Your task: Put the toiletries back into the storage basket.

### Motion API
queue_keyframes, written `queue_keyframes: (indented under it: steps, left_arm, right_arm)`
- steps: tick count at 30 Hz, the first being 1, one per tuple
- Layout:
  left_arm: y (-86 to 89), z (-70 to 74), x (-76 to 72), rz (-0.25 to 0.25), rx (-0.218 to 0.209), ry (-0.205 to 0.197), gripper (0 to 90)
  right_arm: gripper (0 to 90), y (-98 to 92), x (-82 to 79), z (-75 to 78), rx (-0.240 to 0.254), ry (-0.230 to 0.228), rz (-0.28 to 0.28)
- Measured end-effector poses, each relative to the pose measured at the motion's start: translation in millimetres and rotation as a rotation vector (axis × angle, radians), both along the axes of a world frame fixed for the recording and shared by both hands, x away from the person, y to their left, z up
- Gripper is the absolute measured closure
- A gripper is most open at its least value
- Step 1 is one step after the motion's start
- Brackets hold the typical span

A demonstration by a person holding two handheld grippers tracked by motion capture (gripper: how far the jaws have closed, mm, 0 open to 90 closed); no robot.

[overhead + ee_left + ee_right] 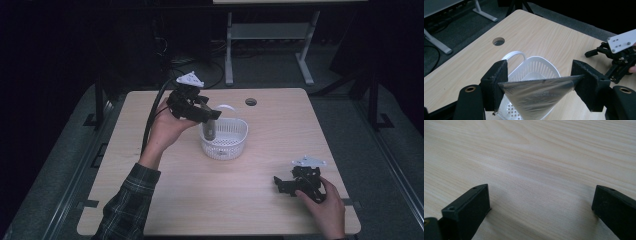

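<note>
Left gripper view: a silvery plastic pouch (pixel 537 96) is clamped between the pads of the left gripper (pixel 539 86) and is held hanging over the white perforated basket (pixel 541 65), its lower end inside the rim. The basket is set near the middle of the table (pixel 280 130), towards its far edge. Near the table's near right corner, the right gripper (pixel 280 186) is rested on the wood with its jaws spread wide and nothing between them.

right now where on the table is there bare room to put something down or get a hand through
Bare wood runs along the table's near edge between the sleeve and the right gripper, and across the far right beyond the hole. The middle is crowded: the left gripper holds a silver pouch over the basket.
</note>
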State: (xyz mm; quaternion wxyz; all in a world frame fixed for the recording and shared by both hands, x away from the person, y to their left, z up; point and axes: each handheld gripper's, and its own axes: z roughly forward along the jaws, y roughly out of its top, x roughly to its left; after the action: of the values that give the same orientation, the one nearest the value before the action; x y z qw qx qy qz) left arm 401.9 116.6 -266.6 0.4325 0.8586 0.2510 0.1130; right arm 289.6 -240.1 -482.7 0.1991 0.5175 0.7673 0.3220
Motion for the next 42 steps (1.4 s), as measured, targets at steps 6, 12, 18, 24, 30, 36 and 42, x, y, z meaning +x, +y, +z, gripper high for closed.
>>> queue_keyframes:
  steps: [6,12,18,24,30,36,42]
  left_arm:
    - [-4.0,-9.2,5.0,0.009,0.014,-0.001,30.0]
    - [-5.0,-18.9,9.7,0.024,0.017,0.003,30.0]
    - [-5.4,-28.0,12.0,0.030,0.035,0.003,29.9]
    - [-6.9,-34.6,14.2,0.033,0.043,0.004,29.9]
    - [-5.8,-41.4,16.0,0.043,0.043,0.006,29.9]
    - [-4.0,-48.2,17.4,0.045,0.046,0.013,29.9]
    - [-4.6,-53.9,18.3,0.047,0.051,0.021,29.9]
  right_arm:
    - [1.0,0.0,0.0,-0.1,0.000,0.000,0.000]
    - [1.0,0.0,0.0,0.0,0.000,0.000,0.000]
    - [1.0,0.0,0.0,0.0,0.000,0.000,0.000]
    - [1.0,0.0,0.0,-0.1,0.000,0.000,0.000]
    - [1.0,0.0,0.0,-0.1,0.000,0.000,0.000]
    - [1.0,0.0,0.0,-0.1,0.000,0.000,0.000]
    - [1.0,0.1,0.1,-0.1,0.000,-0.001,-0.001]
